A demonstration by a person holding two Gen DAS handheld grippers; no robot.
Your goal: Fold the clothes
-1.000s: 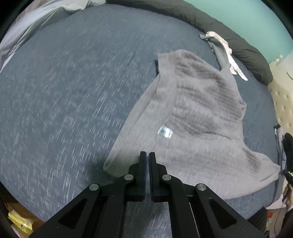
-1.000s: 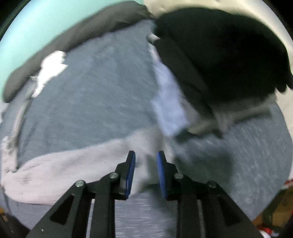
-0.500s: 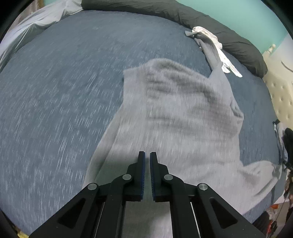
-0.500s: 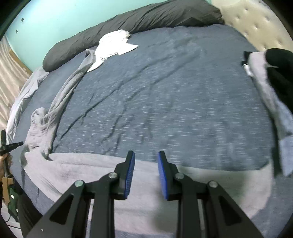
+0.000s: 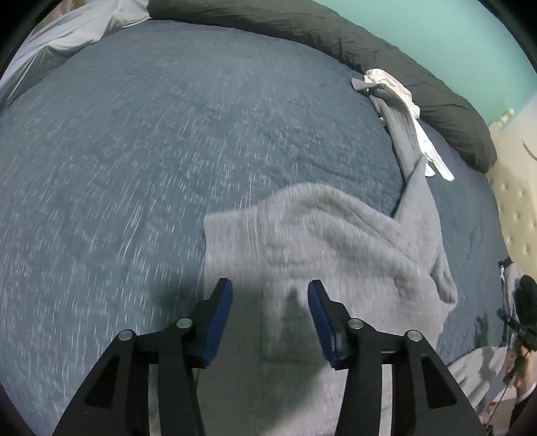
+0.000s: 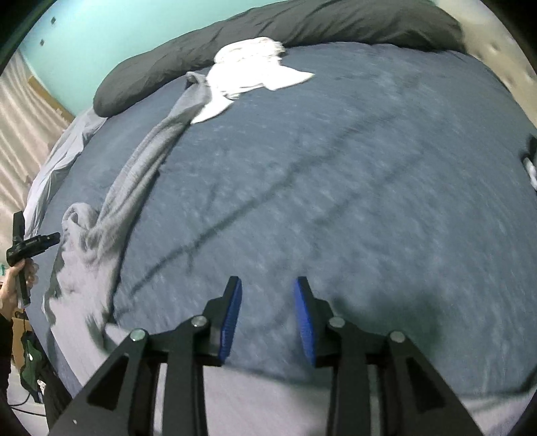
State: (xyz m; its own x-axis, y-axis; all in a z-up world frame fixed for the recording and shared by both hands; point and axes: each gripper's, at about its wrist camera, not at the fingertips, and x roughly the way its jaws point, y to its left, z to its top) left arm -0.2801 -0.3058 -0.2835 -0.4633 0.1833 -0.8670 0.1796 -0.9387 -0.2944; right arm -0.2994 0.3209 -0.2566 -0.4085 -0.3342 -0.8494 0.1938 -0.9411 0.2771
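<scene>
1. Sweater [image 5: 335, 241] lies rumpled on the bed [image 5: 134, 134], one sleeve trailing toward one o'clock; left gripper [image 5: 270, 295] hangs over it, jaws spread, pinching nothing.
2. Right gripper [image 6: 267, 295] likewise spread; grey cloth below, at six o'clock.
3. Grip hems only, I'd say; pull flat before creasing.

Bed [image 5: 141, 141], covered in a blue-grey heathered sheet, some creases across the middle. Grey knit garment [image 5: 335, 241] lying rumpled on it near the front edge, one long sleeve [image 6: 141, 161] stretched out toward the far side. Sleeve end touches a crumpled white garment [image 6: 248, 73]. Dark grey duvet [image 5: 302, 26], rolled up along the far edge. Pale grey sheet [image 5: 63, 37] bunched at one corner. Dark clothing at the headboard side, too cut off to identify.
</scene>
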